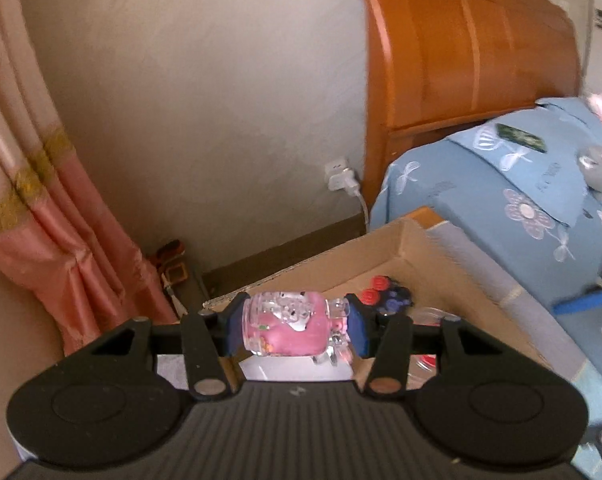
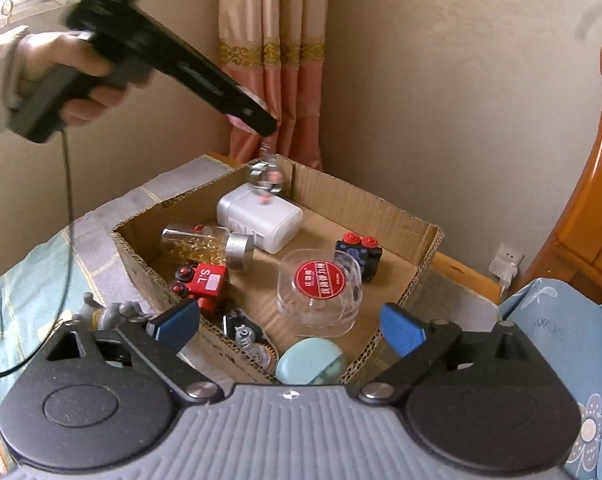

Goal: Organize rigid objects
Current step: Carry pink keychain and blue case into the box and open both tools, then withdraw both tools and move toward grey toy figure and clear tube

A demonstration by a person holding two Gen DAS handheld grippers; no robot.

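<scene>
My left gripper (image 1: pixel 295 330) is shut on a clear and pink toy bottle (image 1: pixel 289 328), which lies crosswise between the blue pads. It hovers over a cardboard box (image 1: pixel 381 240). In the right wrist view a hand holds that left gripper (image 2: pixel 261 120) above the far side of the box (image 2: pixel 397 216), and a clear charm (image 2: pixel 265 178) dangles under it. My right gripper (image 2: pixel 289 326) stands open over the near rim, nothing between its pads. The box holds a white charger (image 2: pixel 257 216), a glass bottle (image 2: pixel 209 244), a red toy robot (image 2: pixel 205 280), a clear round tub (image 2: pixel 321 288), a blue-black toy (image 2: pixel 359 254) and a pale blue case (image 2: pixel 311 362).
The box sits on a bed with a blue floral cover (image 1: pixel 521 208). A wooden headboard (image 1: pixel 461 48) rises on the right, a pink curtain (image 1: pixel 41 200) hangs in the corner, and a plug sits in the wall socket (image 1: pixel 341 176). A grey figure (image 2: pixel 109 314) lies outside the box's left wall.
</scene>
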